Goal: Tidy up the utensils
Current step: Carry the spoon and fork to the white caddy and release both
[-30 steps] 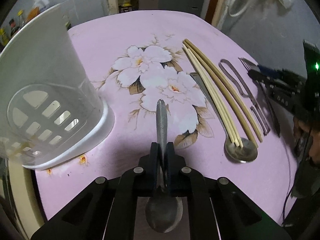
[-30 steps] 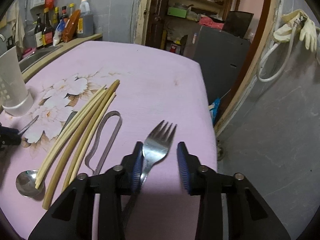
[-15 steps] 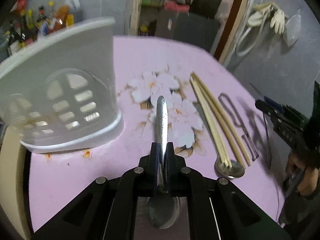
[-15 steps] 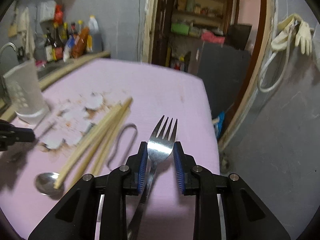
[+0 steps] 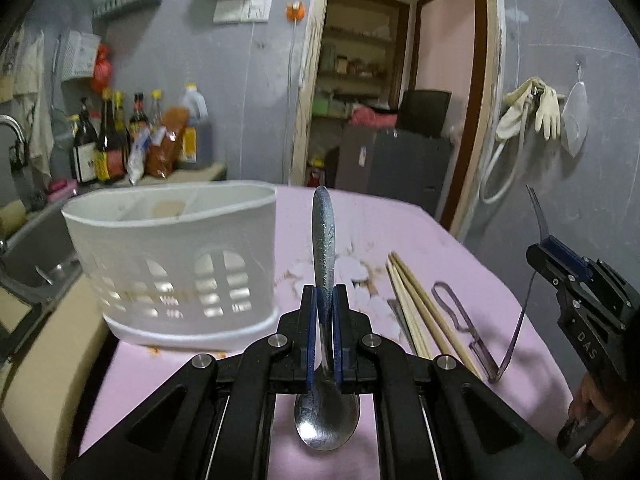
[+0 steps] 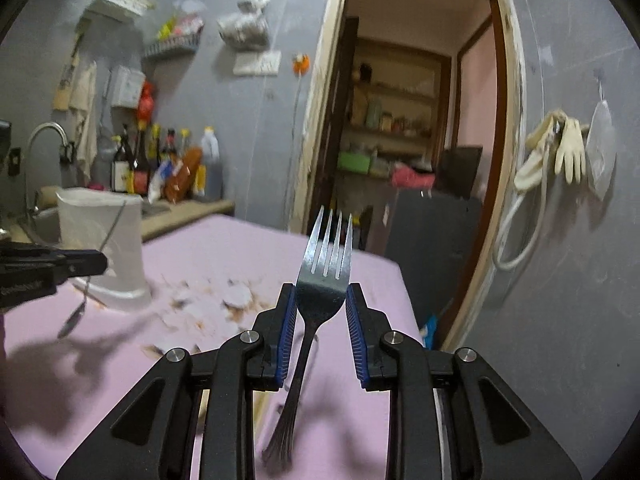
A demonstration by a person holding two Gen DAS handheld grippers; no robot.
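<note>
My left gripper (image 5: pixel 324 300) is shut on a steel spoon (image 5: pixel 325 240), handle pointing up and forward, bowl toward the camera, held above the table. The white slotted utensil holder (image 5: pixel 176 264) stands just left of it. My right gripper (image 6: pixel 322 300) is shut on a steel fork (image 6: pixel 326 264), tines up, lifted off the table; it also shows in the left wrist view (image 5: pixel 560 256) at the right. The holder (image 6: pixel 104 240) and left gripper (image 6: pixel 96 262) show at the left of the right wrist view.
The pink flowered tablecloth (image 5: pixel 400 224) covers the table. Several cream chopsticks (image 5: pixel 416 300) and metal tongs (image 5: pixel 460 316) lie right of centre. A sink (image 5: pixel 36 256) and bottles (image 5: pixel 108 140) stand at the left. The table's right edge drops off near the doorway.
Both grippers have risen and tilted up, so the views now show the room. The right gripper closed on the fork and lifted it. The spoon stays gripped, now nearer the holder.
</note>
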